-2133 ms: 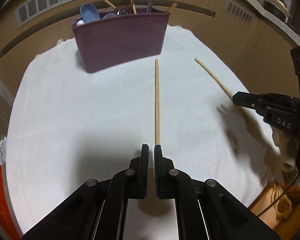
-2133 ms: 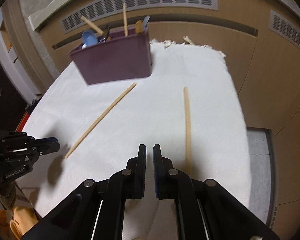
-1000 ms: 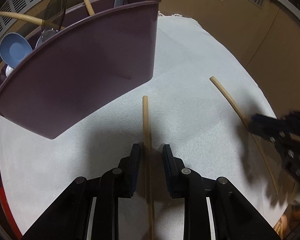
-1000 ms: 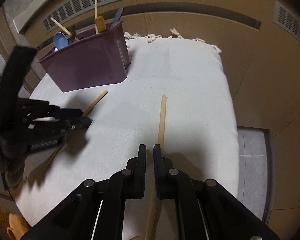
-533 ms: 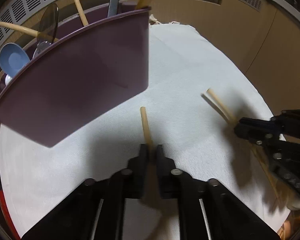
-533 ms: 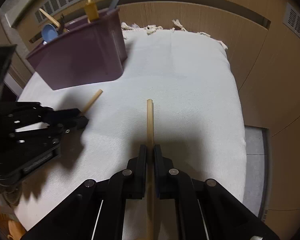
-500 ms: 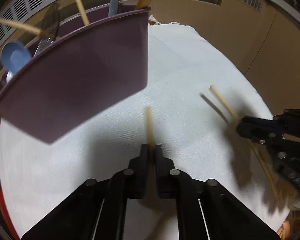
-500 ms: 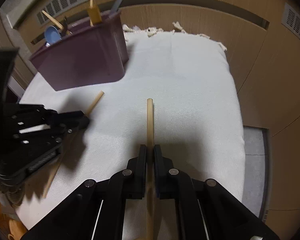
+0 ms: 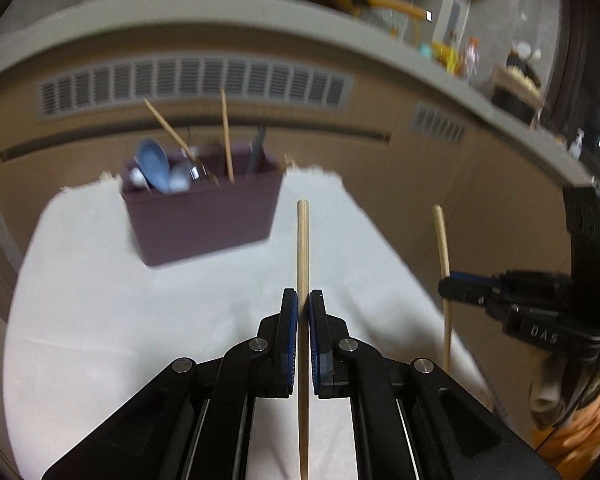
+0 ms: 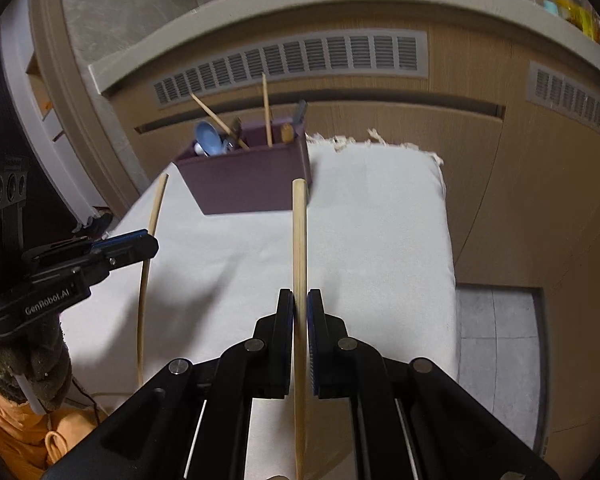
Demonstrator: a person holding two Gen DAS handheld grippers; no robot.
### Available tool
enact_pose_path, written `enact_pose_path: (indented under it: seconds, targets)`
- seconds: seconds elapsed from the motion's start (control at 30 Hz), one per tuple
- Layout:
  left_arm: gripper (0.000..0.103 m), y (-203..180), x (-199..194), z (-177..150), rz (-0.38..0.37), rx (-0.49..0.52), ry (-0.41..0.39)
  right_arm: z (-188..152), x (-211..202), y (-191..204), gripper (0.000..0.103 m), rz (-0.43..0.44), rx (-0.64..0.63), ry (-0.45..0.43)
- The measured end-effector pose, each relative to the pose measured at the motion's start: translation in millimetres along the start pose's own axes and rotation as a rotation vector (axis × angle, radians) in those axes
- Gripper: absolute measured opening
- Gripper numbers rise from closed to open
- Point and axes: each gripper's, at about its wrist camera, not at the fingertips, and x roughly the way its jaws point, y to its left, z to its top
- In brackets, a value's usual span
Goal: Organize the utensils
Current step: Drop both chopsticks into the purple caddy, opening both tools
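**Both chopsticks lifted, bin still to reach**

Right now my left gripper (image 9: 303, 304) is pinching one wooden chopstick (image 9: 303, 248) between its blue pads, and my right gripper (image 10: 299, 304) is pinching the other chopstick (image 10: 299, 240) the same way. Each stick runs forward along its fingers and points up and away, clear of the white cloth (image 9: 100, 300).

Farther out, at the far edge of the cloth, stands the maroon utensil bin (image 9: 204, 216), already holding a blue spoon (image 9: 153, 164), other chopsticks and some darker utensils I can't identify. I judge the pickup finished and the drop-off still ahead: both sticks are well short of the bin.

They are slim, pale, round rods with blunt forward ends, so I expect them to pivot easily in the grip.
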Motion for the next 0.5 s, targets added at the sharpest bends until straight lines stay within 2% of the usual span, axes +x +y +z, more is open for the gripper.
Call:
enact_pose_path:
  seconds: [0.07, 0.13, 0.3, 0.37, 0.5]
  targets:
    - [0.006, 1, -24, 7, -0.010, -0.004, -0.064, 11, -17, 6, 0.007, 0.018, -0.008, -0.061]
    - [0.006, -4, -42, 36, -0.010, 0.009, -0.147, 27, -35, 13, 0.007, 0.029, -0.025, -0.124]
    - [0.006, -11, -90, 115, 0.027, 0.047, -0.405, 110, -89, 38, 0.008, 0.007, -0.102, -0.361]
    - [0.006, -11, -100, 143, 0.046, 0.060, -0.505, 148, -103, 47, 0.008, -0.007, -0.117, -0.447]
    - [0.006, -1, -99, 180, 0.086, 0.078, -0.648, 200, -103, 58, 0.008, -0.009, -0.133, -0.529]
